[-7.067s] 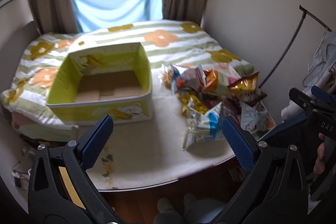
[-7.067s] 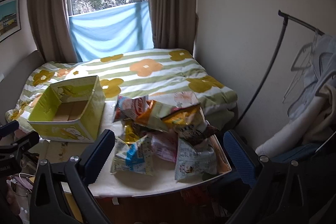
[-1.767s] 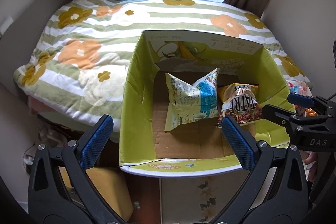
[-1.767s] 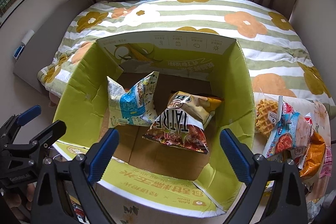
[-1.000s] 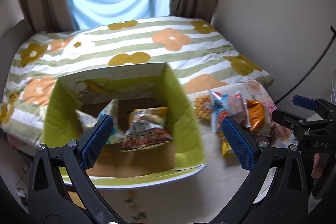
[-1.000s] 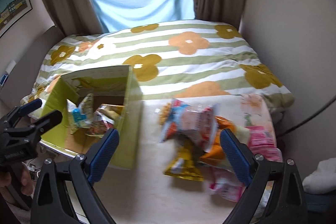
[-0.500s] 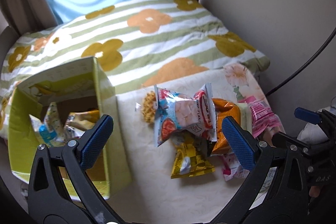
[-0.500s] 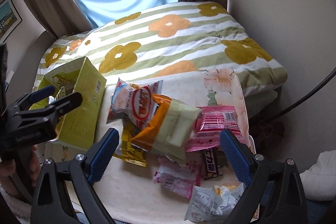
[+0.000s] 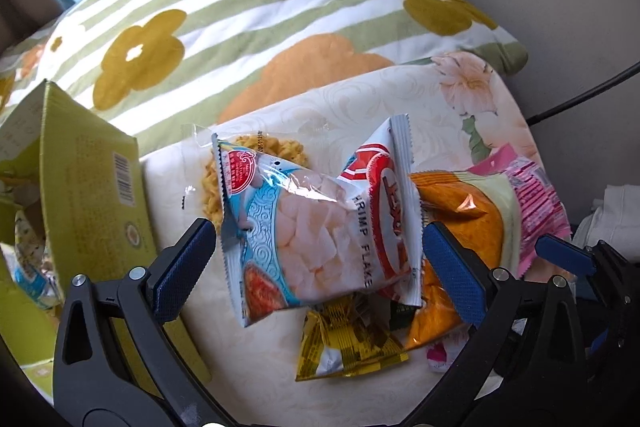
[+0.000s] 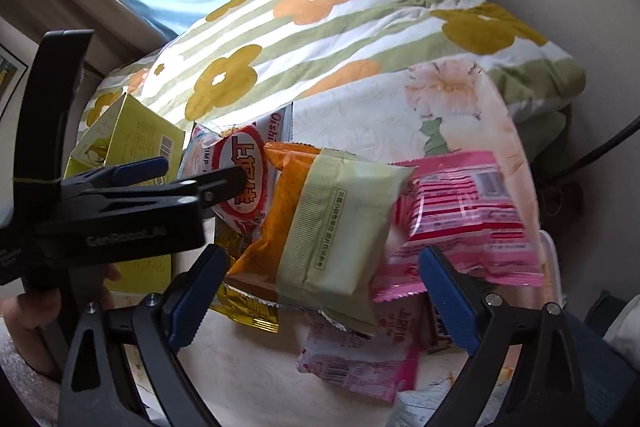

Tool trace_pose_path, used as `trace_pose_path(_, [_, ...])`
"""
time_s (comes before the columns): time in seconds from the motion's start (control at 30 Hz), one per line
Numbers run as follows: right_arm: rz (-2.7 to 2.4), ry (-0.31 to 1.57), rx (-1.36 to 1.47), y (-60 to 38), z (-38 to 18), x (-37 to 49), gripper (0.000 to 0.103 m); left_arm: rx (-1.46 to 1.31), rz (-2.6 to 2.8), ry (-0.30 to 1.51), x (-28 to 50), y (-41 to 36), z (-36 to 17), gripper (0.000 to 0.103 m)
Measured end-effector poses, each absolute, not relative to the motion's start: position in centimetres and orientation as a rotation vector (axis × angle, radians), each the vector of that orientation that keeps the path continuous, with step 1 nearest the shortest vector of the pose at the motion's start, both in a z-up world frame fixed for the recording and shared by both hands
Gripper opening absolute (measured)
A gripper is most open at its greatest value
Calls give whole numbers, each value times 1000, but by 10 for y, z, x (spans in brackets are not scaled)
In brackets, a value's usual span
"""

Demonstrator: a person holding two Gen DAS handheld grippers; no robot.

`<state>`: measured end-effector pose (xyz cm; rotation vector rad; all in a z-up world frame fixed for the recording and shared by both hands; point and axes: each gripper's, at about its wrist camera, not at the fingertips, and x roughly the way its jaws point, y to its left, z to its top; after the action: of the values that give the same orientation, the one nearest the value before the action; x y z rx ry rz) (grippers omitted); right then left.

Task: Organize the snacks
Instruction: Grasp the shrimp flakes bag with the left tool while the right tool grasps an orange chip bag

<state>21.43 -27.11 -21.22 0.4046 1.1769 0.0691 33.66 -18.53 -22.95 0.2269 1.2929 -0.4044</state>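
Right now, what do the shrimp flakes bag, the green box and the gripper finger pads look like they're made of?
Shrimp flakes bag: thin glossy plastic film, judging by the glare, see-through window and zigzag sealed edges.
Green box: printed cardboard, matte, with flat stiff walls and a barcode.
Left gripper pads: blue, probably rubber or soft plastic, given the fine dimpled texture; frame looks like black moulded plastic.

The green box (image 9: 92, 187) runs off the left edge, so most of it is cut away — one small bag (image 9: 28, 267) peeks out inside. The noodle pack (image 9: 256, 163) hides behind the shrimp flakes bag (image 9: 316, 227). The yellow bag (image 9: 348, 343) is half covered too. Below the orange bag (image 10: 320, 227), a pale pink pack (image 10: 360, 363) is blurry — its words cannot be read.
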Motion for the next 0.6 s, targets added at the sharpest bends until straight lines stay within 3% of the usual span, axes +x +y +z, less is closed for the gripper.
trace_pose_path(0.27, [53,1183,405,-269,-218,224,96,230,-410,1330,349,-185,-246,102])
trace_pose_path(0.4, [49,1184,398,-268,-218,226,96,212,-425,1319,350,-183,-244,95])
trace_pose_path(0.43, [48,1184,397,-268,-218,227,96,208,-433,1314,349,-183,-243,84])
trace_pose_path(0.6, [47,1181,394,-267,-217,229,96,226,-448,1300,346,-188,-242,81])
